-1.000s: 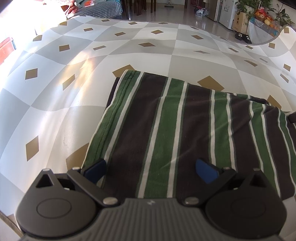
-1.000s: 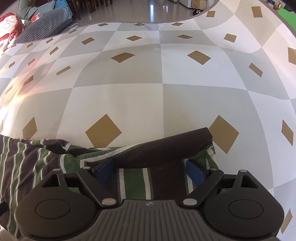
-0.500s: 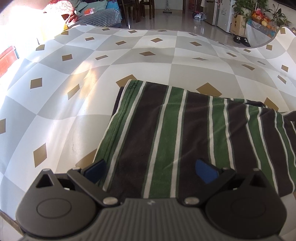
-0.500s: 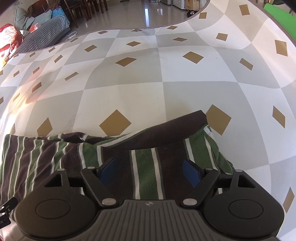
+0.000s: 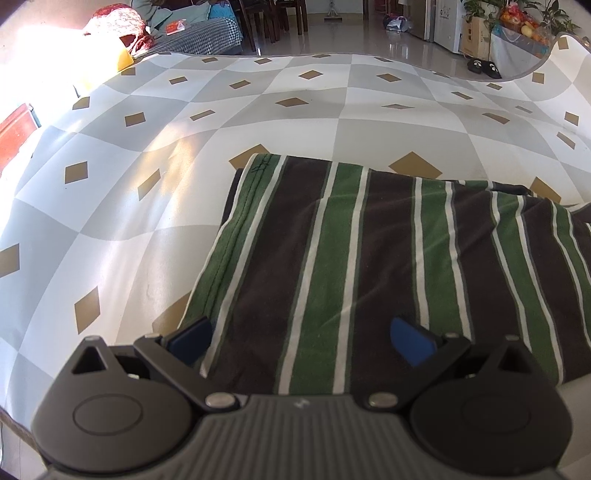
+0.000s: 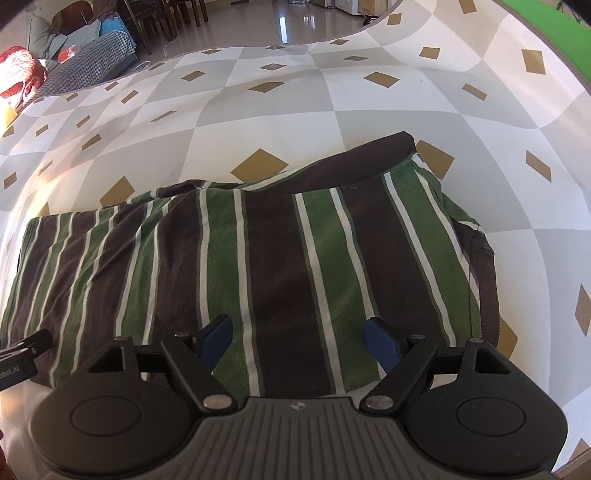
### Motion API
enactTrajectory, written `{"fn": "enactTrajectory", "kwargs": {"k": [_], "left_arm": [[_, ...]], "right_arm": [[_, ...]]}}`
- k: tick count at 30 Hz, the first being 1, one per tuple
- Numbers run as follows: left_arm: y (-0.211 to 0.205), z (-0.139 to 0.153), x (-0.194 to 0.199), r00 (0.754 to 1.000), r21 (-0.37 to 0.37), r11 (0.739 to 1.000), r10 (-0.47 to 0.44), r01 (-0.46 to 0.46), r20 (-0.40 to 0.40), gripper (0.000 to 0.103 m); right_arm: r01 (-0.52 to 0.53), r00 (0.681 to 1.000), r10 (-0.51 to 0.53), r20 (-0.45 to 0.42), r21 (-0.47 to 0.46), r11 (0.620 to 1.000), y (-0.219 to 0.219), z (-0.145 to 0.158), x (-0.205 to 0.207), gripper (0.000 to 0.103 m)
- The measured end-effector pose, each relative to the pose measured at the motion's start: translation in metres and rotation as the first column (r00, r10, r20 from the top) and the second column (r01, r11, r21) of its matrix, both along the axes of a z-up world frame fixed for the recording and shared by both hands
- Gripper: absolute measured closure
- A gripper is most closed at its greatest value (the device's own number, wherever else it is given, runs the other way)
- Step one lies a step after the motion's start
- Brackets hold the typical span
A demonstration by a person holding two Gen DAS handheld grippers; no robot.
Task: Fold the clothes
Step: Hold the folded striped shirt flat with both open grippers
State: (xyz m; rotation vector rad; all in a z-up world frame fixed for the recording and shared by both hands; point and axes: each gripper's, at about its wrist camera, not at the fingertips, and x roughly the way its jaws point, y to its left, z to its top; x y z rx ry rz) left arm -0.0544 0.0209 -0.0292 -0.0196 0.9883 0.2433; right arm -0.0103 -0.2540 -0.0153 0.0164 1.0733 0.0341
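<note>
A folded garment with green, dark brown and white stripes lies flat on a checked tablecloth. My left gripper hovers open over the garment's near left corner, its blue pads spread wide with nothing between them. In the right wrist view the same garment fills the middle, with a plain brown layer showing along its far edge. My right gripper is open above the garment's near edge, holding nothing. The left gripper's black body shows at the left edge of the right wrist view.
The tablecloth is white and grey with tan diamonds and spreads far beyond the garment. Behind the table are a sofa with cushions, chairs, a fridge and plants. A green surface shows at the far right.
Both grippers have pulled back toward the near edge and risen, so more of the garment shows. The garment lies flat where it was. Both stay open.
</note>
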Motion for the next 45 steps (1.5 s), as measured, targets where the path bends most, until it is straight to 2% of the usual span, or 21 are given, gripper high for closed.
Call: {"fn": "enactTrajectory", "kwargs": {"k": [7, 38, 42, 45], "left_arm": [[0.012, -0.006, -0.003, 0.999, -0.072, 0.997, 0.035, -0.035, 0.002, 0.000], [0.018, -0.005, -0.020, 1.000, -0.124, 0.992, -0.010, 0.010, -0.005, 0.000], [0.020, 0.002, -0.025, 1.000, -0.108, 0.994, 0.007, -0.005, 0.019, 0.000], [0.025, 0.008, -0.025, 0.998, -0.061, 0.997, 0.047, -0.045, 0.035, 0.000]], "right_arm": [[-0.019, 0.999, 0.022, 0.036, -0.065, 0.998, 0.007, -0.007, -0.009, 0.023], [-0.045, 0.994, 0.052, 0.092, -0.070, 0.997, 0.005, -0.008, -0.019, 0.022], [-0.070, 0.992, 0.075, 0.103, -0.057, 0.996, 0.014, -0.001, -0.023, 0.024], [-0.111, 0.986, 0.114, 0.123, -0.030, 0.993, 0.024, 0.003, -0.027, 0.024]]}}
